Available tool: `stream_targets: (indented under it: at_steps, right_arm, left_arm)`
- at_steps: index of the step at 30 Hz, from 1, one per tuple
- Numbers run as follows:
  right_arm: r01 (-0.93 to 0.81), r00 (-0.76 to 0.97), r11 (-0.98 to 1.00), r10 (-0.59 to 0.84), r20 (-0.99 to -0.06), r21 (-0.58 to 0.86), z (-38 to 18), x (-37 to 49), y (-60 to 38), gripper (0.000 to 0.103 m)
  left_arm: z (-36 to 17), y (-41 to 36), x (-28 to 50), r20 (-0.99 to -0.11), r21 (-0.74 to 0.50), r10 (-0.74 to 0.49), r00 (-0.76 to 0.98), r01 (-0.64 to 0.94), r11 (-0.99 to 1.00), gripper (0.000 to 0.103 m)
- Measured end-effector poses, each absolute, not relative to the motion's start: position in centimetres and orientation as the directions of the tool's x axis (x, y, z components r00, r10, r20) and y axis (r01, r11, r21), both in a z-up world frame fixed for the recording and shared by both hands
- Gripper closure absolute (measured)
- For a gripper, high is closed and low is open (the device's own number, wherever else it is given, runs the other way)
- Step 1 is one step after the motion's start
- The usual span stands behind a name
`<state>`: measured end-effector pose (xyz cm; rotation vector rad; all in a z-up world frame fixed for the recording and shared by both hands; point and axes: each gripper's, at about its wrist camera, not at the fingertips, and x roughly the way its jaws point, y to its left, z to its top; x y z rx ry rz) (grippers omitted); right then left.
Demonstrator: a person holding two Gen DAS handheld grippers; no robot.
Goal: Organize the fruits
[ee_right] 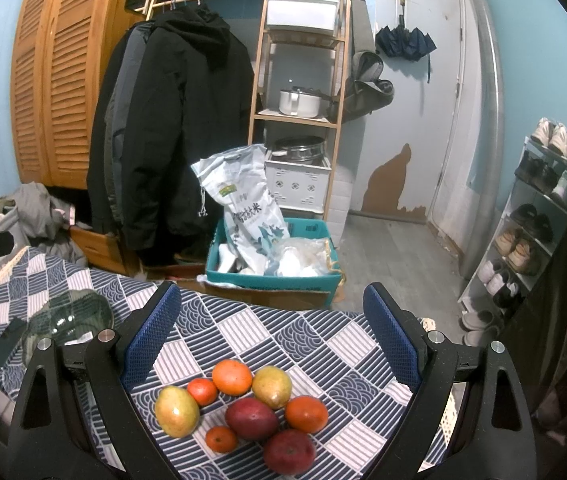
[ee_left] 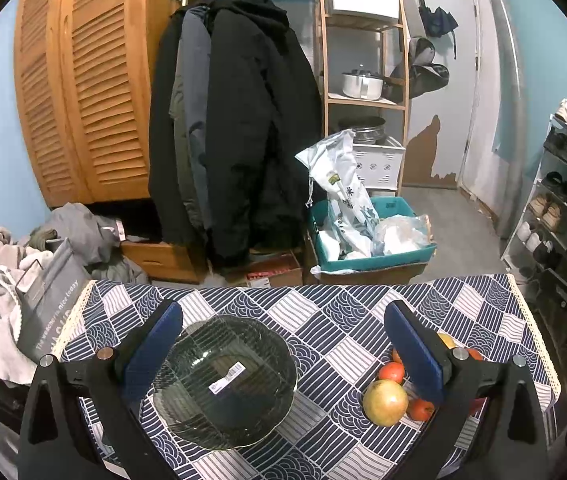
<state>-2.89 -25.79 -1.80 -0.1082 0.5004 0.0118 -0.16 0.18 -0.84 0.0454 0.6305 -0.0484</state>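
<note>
A clear glass bowl [ee_left: 225, 380] with a barcode sticker sits on the blue patterned tablecloth [ee_left: 323, 320]; it is empty. My left gripper [ee_left: 283, 344] is open above it, its left finger over the bowl's left rim. To the right lie a yellow-green mango [ee_left: 385, 402] and small orange fruits [ee_left: 391, 372]. In the right wrist view, several fruits lie in a pile: yellow mangoes [ee_right: 176, 411], oranges [ee_right: 232, 377], a red mango [ee_right: 251, 418] and a red apple [ee_right: 289, 451]. My right gripper [ee_right: 271, 332] is open and empty above the pile. The bowl [ee_right: 67, 320] shows at the left.
Beyond the table's far edge stand a teal box with a rice bag [ee_right: 243, 208], hanging black coats [ee_left: 239, 128], a wooden shelf with pots [ee_left: 363, 84] and a shoe rack [ee_right: 539, 216] at right. Clothes and a grey bag [ee_left: 49, 292] lie left of the table.
</note>
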Motion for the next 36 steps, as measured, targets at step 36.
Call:
stream_targets:
  at_steps: [36]
  right_arm:
    - [-0.037,0.878,0.994,-0.016,-0.478,-0.101,-1.71,-3.00,-25.86,0.012]
  left_arm:
    - [-0.69,-0.47,-0.18,-0.591,0.028,-0.036,0.806,0.065,0.997,0.001]
